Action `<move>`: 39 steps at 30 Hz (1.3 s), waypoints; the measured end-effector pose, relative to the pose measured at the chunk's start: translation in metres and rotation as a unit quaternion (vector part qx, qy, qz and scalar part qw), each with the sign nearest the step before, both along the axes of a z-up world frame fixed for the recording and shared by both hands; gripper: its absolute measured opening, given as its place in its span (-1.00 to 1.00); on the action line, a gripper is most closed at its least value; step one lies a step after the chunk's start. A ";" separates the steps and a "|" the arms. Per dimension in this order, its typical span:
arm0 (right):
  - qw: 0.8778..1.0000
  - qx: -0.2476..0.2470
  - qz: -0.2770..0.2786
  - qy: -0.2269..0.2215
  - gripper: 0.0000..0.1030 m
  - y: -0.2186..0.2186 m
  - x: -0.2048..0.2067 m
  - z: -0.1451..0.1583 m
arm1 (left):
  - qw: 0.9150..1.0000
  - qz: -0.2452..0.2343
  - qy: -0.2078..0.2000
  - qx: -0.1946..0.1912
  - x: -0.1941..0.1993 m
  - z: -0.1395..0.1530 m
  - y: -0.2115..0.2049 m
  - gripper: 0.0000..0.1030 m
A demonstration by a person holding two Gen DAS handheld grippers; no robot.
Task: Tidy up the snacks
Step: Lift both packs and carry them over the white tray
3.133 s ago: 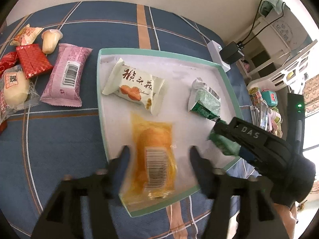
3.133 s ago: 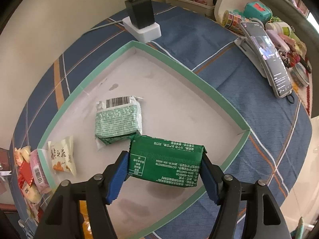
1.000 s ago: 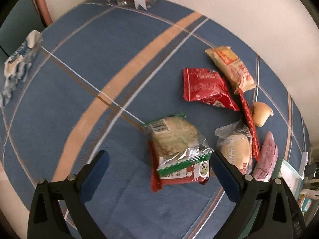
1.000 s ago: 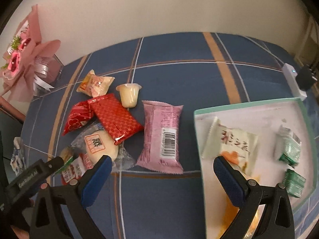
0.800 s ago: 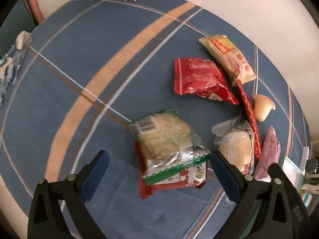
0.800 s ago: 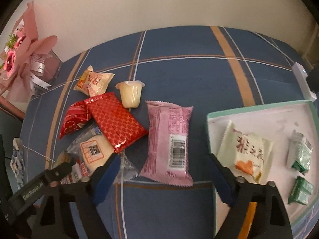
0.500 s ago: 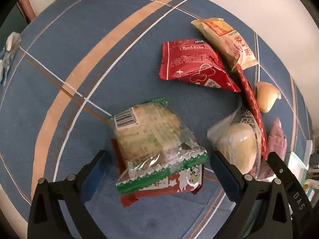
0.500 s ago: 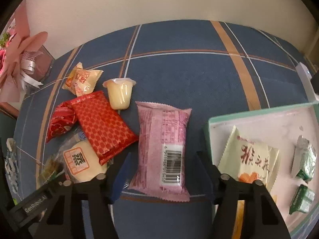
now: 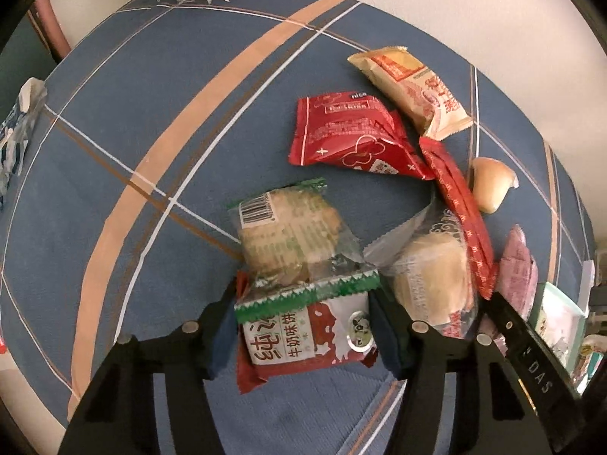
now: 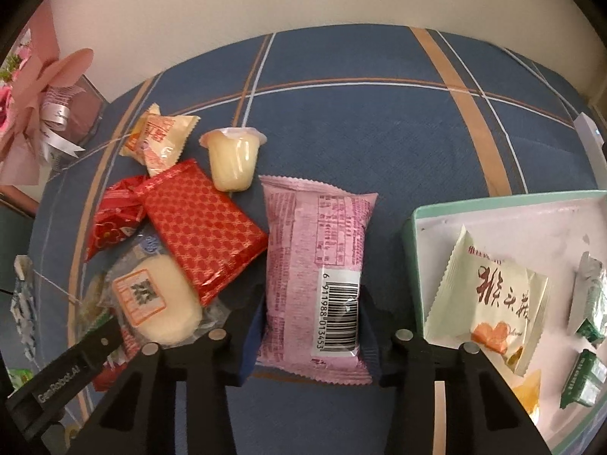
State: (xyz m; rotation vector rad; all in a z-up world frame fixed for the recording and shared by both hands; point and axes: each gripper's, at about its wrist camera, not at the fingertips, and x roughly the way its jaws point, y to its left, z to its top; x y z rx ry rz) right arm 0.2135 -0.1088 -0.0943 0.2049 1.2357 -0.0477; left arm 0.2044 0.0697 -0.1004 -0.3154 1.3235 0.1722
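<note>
The left gripper (image 9: 303, 326) pointed steeply down at the blue plaid tablecloth (image 9: 159, 121); its jaws had just been closing and now clamped two stacked snacks at once: a clear green-edged wrapper holding a pale round biscuit (image 9: 292, 242) lying on top of a red-and-white milk-biscuit packet (image 9: 303, 337). Just to their right sat a clear-wrapped pale bun (image 9: 428, 276), with a red star-printed pouch (image 9: 349, 136) and a cream-and-orange wafer pack (image 9: 413, 87) farther up the cloth.

The right gripper (image 10: 311, 326) also pointed down, and its jaws had just been closing; the blue pads gripped the lower, barcoded end of a long pink plastic-wrapped snack bar (image 10: 315, 265), which lay flat on the cloth. Touching the bar's left edge was a red patterned foil packet (image 10: 201, 223); a small yellow jelly cup (image 10: 231, 159) lay on its side near the bar's top corner. To the right stood the white tray with a mint-green rim (image 10: 413, 265), already holding a cream packet with red characters (image 10: 489, 295) and small green packets (image 10: 586, 379)
</note>
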 end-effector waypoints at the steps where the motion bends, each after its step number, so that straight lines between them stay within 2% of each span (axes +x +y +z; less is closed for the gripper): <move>1: 1.000 -0.001 0.002 -0.003 -0.13 0.001 -0.002 0.002 | 1.000 0.002 -0.002 -0.001 -0.001 0.003 0.001 0.23; 7: 1.000 0.006 0.008 -0.010 -0.15 0.006 -0.018 0.016 | 0.999 0.008 -0.027 -0.015 -0.012 0.029 0.001 0.23; 21: 0.998 0.027 -0.042 -0.028 -0.15 -0.018 -0.054 0.069 | 0.994 -0.046 -0.096 -0.014 -0.044 0.082 -0.024 0.23; 25: 0.997 0.030 -0.063 -0.038 -0.15 -0.037 -0.064 0.083 | 0.991 -0.083 -0.107 -0.012 -0.048 0.089 -0.052 0.23; 31: 0.992 0.008 -0.115 -0.042 -0.15 -0.083 -0.080 0.092 | 0.984 -0.143 -0.104 -0.035 -0.058 0.087 -0.100 0.23; 39: 0.978 -0.011 -0.208 -0.027 -0.15 -0.158 -0.092 0.088 | 0.974 -0.200 -0.089 -0.058 -0.068 0.079 -0.146 0.23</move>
